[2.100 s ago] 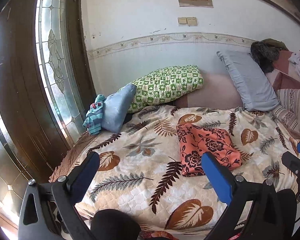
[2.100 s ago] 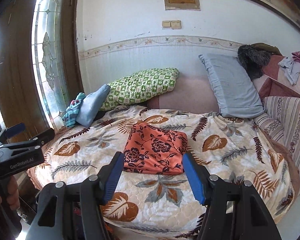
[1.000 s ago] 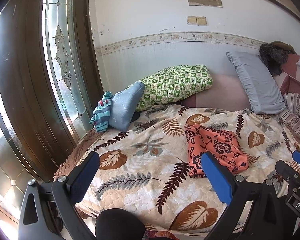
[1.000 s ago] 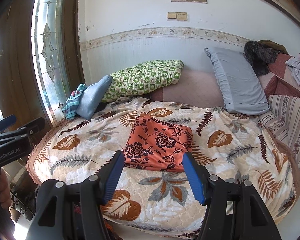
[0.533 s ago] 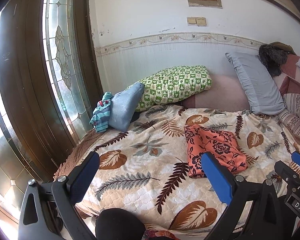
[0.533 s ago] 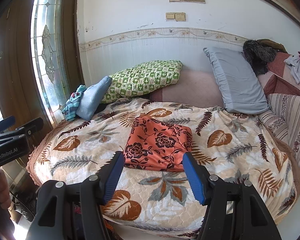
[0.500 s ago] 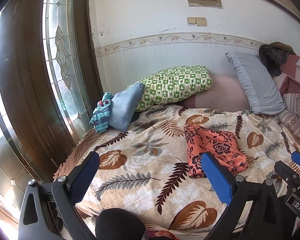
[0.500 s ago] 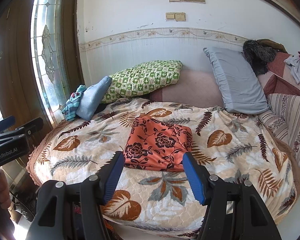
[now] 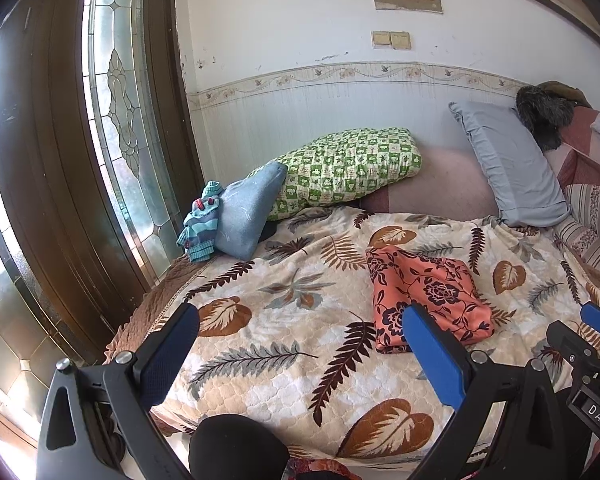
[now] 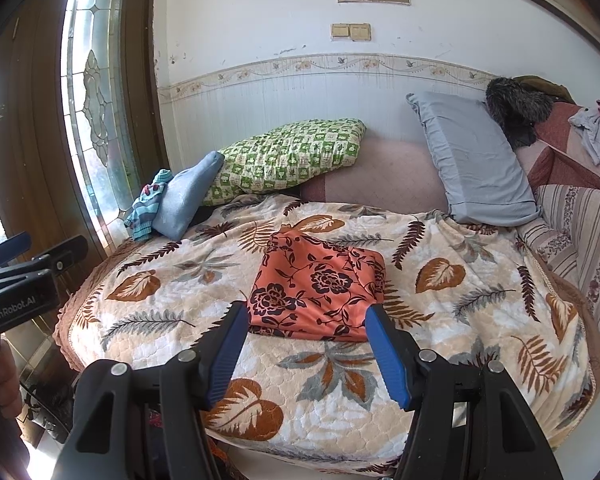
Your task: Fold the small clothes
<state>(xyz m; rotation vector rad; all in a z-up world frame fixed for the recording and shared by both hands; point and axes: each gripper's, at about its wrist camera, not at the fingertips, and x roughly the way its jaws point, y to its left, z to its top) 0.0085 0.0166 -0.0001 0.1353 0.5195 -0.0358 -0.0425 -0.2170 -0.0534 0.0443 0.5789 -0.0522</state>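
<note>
Bed covered by a cream quilted blanket with brown and grey leaf print point(image 10: 480, 304), pillows along the wall behind. On its middle lies the folded orange cloth with dark floral print point(image 10: 320, 292), a flat rough rectangle, already looks folded (so probably done or near done).

Right gripper point(image 10: 306, 346), black frame with blue pads, jaws wide apart, holding nothing, hangs off the near edge of the bed; cloth sits straight ahead of it, framed between the pads, not touching.

Left gripper point(image 9: 300, 352), same build, also wide open and empty; cloth lies ahead and to its right, its near corner behind the right pad.

Right gripper judged nearer and better lined up. Cloth's long axis runs from the near bed edge toward the wall, slightly slanted in the left view.
</note>
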